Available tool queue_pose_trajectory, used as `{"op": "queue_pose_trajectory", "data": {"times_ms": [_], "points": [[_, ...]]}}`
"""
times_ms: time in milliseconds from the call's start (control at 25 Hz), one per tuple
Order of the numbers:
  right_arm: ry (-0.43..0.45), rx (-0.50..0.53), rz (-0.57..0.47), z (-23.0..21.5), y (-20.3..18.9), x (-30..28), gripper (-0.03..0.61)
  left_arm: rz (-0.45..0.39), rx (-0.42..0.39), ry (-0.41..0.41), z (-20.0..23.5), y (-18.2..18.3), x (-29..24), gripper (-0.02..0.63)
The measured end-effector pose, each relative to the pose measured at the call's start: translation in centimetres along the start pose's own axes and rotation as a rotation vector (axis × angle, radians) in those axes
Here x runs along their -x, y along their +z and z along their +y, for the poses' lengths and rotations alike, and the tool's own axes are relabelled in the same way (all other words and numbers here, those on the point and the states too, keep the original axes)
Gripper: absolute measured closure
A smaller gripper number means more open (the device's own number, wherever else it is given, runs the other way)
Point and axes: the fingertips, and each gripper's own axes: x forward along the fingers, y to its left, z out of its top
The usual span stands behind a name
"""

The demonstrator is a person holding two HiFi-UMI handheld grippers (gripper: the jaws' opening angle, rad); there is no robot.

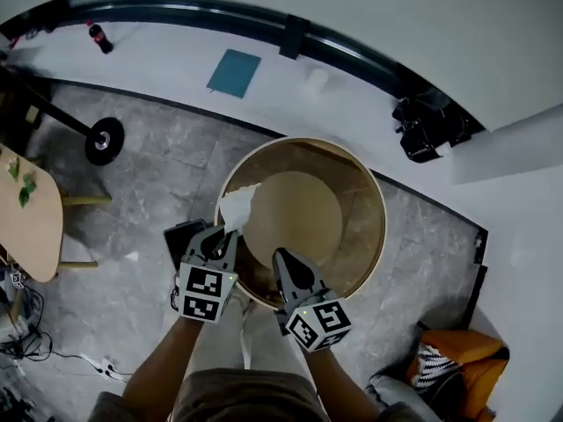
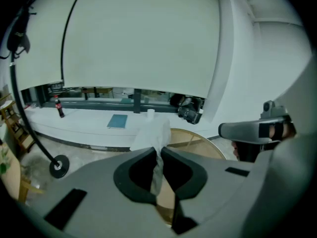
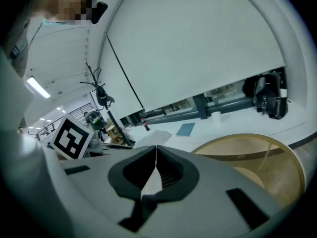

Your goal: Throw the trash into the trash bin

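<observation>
We see the crumpled white tissue (image 1: 239, 205) held up over the near rim of the round tan trash bin (image 1: 376, 196), its lower end pinched between the jaws of the left gripper (image 1: 230, 232). Just beside it, the right gripper (image 1: 283, 258) has its jaws pressed together on nothing.

My left gripper (image 1: 227, 232) points forward and down, its jaws clamped on a crumpled white tissue (image 1: 239, 204) that sticks out past the tips. My right gripper (image 1: 283, 258) is just beside it, jaws pressed together with nothing between them. My left forearm (image 1: 165, 363) and right forearm (image 1: 327, 378) reach forward, close together.
</observation>
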Motion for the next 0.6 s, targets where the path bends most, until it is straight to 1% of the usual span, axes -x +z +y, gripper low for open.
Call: {"op": "queue_pose_trajectory", "data": {"times_ms": [200, 360, 480, 600], "points": [[0.149, 0.062, 0.066, 6.4, -0.6, -5.3, 0.56, -0.03, 0.123, 0.14, 6.9, -2.0, 5.1, 0.577], [0.237, 0.097, 0.114, 10.6, -1.8, -8.0, 0.559, -0.038, 0.193, 0.219, 10.6, -4.2, 8.1, 0.577], [0.276, 0.113, 0.143, 11.9, -2.9, -9.1, 0.558, -0.038, 0.238, 0.257, 12.0, -6.0, 8.9, 0.577], [0.291, 0.121, 0.178, 12.0, -4.5, -9.9, 0.56, -0.035, 0.278, 0.277, 12.5, -7.9, 8.6, 0.577]]}}
